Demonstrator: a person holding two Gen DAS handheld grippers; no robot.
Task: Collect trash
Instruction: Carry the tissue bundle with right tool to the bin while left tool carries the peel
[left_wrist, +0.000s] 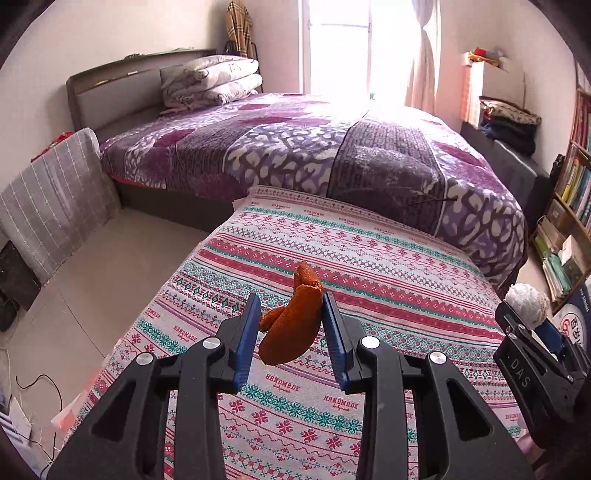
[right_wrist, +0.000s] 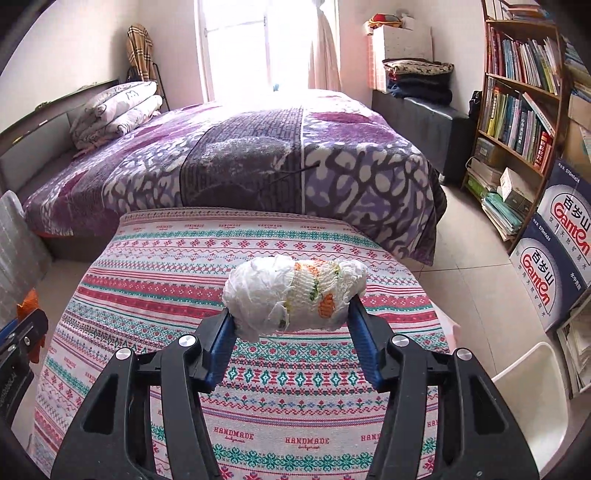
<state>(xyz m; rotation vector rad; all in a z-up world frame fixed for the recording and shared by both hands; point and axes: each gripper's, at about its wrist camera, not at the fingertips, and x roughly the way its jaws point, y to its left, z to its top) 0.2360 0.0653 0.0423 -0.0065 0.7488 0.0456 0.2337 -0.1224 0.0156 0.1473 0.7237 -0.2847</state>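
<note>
Above the patterned desk (left_wrist: 388, 258), an orange peel (left_wrist: 291, 325) hangs clamped in the left hand-held gripper (left_wrist: 290, 325), long axis pointing away; the crumpled tissue wad (right_wrist: 295, 295) lies crosswise, gripped by the right hand-held gripper (right_wrist: 291, 325). No bin shows.

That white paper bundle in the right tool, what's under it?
Under the white paper bundle, held in the right tool, is the patterned tablecloth. Nothing else shows there; the cloth covers the table itself.
</note>
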